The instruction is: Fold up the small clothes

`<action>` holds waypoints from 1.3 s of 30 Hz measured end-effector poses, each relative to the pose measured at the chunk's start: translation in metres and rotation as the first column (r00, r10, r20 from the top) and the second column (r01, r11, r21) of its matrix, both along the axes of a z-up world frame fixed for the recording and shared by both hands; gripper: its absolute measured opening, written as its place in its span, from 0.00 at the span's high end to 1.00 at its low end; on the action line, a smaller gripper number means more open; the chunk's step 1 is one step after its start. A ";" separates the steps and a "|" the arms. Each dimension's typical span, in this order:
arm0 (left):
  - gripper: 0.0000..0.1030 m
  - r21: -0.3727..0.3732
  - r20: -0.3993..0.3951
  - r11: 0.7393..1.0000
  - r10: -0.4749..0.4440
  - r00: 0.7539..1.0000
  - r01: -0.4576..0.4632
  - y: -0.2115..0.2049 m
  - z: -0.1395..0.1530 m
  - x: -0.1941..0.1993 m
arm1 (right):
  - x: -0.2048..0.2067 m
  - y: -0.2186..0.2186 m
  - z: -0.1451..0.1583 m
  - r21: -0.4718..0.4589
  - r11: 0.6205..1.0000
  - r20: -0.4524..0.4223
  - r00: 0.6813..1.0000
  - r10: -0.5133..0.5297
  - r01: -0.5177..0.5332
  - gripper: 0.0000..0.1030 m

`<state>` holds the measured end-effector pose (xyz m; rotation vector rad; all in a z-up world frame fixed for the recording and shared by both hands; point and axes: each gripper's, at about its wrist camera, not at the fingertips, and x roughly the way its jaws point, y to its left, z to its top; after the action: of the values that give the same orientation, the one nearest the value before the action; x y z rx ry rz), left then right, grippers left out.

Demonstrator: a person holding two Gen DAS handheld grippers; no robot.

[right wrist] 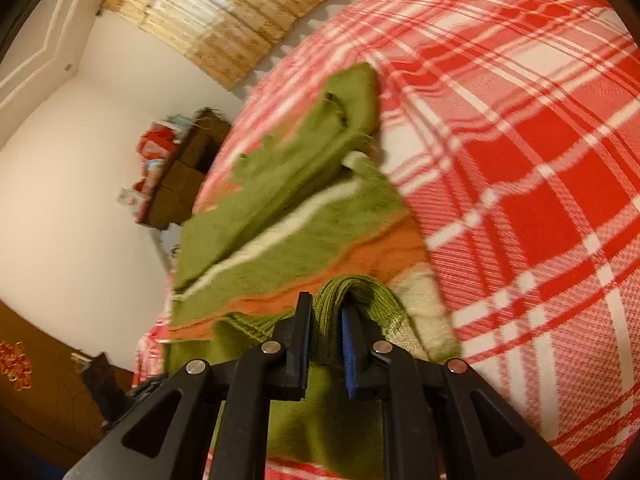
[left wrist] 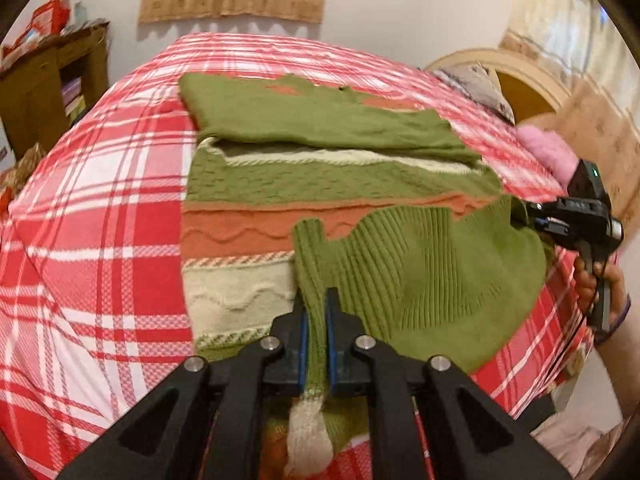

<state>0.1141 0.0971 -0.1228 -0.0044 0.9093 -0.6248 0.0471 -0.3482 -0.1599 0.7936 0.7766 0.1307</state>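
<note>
Both grippers are clamped on the same garment. At the bottom centre of the left wrist view, the left gripper (left wrist: 315, 308) pinches a narrow ribbed green strip of the sweater (left wrist: 304, 192) between its blue-lined jaws. At the bottom centre of the right wrist view, the right gripper (right wrist: 325, 320) has its jaws closed on a bunched fold of green ribbed knit.

A bed cover (left wrist: 100, 208) in red and white plaid fills most of both views. On it the sweater lies spread across the middle of the left wrist view, banded in green, orange and cream, with its upper part folded down over itself and a ribbed green flap lifted at lower right. A wooden cabinet (left wrist: 36, 96) stands at upper left, against the wall. At the right edge, a hand (left wrist: 600, 280) holds the right gripper's black handle. Just above it a small pink cloth (left wrist: 548, 148) rests on the bed's edge.
</note>
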 end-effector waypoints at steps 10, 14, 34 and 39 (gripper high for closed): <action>0.73 -0.024 -0.007 1.000 0.008 1.000 -0.008 -0.003 0.000 0.004 | -0.030 -0.018 0.055 -0.078 0.994 0.217 0.975 -0.053 0.071 0.38; 0.72 -0.035 -0.011 0.999 0.013 1.000 -0.013 -0.003 -0.002 0.006 | -0.022 0.007 0.053 -0.287 0.958 0.138 0.989 0.044 -0.003 0.38; 0.93 -0.054 0.030 0.991 0.124 0.992 -0.123 -0.004 0.010 0.003 | -0.019 0.064 0.040 -0.605 0.794 0.040 0.993 0.110 -0.064 0.88; 0.93 -0.116 0.113 0.979 0.178 0.978 -0.165 0.005 0.044 0.007 | -0.027 0.069 0.072 -0.605 0.796 0.137 0.988 0.072 0.026 0.88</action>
<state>0.1214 0.1023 -0.0786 -0.1378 0.7471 -0.5061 0.0203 -0.2797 -0.0879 0.1536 0.6252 -0.0408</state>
